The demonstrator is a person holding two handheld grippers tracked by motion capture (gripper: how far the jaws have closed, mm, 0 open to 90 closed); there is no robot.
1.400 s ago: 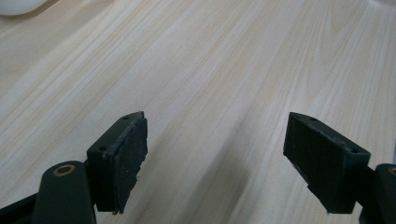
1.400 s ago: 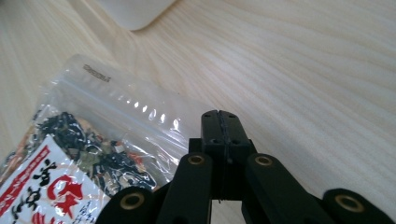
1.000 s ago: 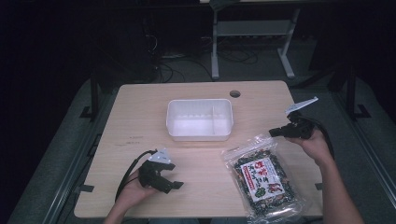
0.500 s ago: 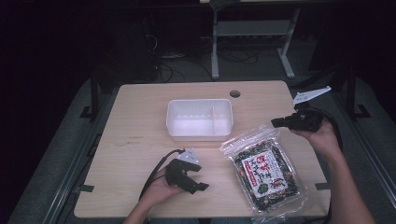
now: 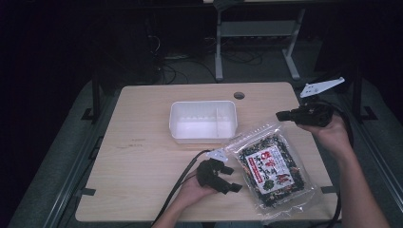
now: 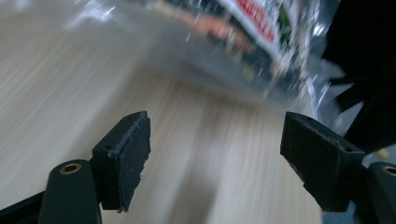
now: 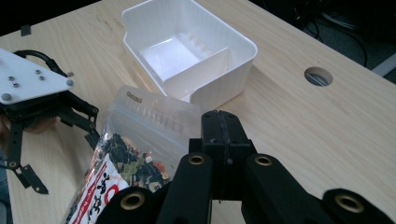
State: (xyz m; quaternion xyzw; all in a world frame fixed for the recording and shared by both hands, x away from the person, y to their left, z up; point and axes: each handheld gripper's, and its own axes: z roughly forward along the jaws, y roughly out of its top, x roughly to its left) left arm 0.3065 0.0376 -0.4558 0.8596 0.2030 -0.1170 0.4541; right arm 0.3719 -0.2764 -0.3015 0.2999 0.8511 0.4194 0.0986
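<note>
A clear snack bag (image 5: 271, 168) with a dark mix and a red-and-white label lies flat on the right of the wooden table (image 5: 142, 152). My left gripper (image 5: 233, 179) rests low on the table just left of the bag. Its jaws are open and empty, facing the bag's edge (image 6: 261, 42). My right gripper (image 5: 285, 115) is held above the bag's far corner near the table's right edge, with its jaws shut on nothing (image 7: 222, 126). The bag's sealed top (image 7: 144, 116) lies just below and ahead of them.
A white plastic bin (image 5: 203, 121) with a divider stands mid-table, just beyond the bag; it is empty (image 7: 187, 51). A round cable hole (image 5: 239, 95) sits near the far edge. Cables trail from both grippers. Dark floor and a metal stand lie beyond the table.
My left gripper has slid right along the front of the table up to the bag's left edge. My right gripper has drawn back and to the right, away from the bag.
</note>
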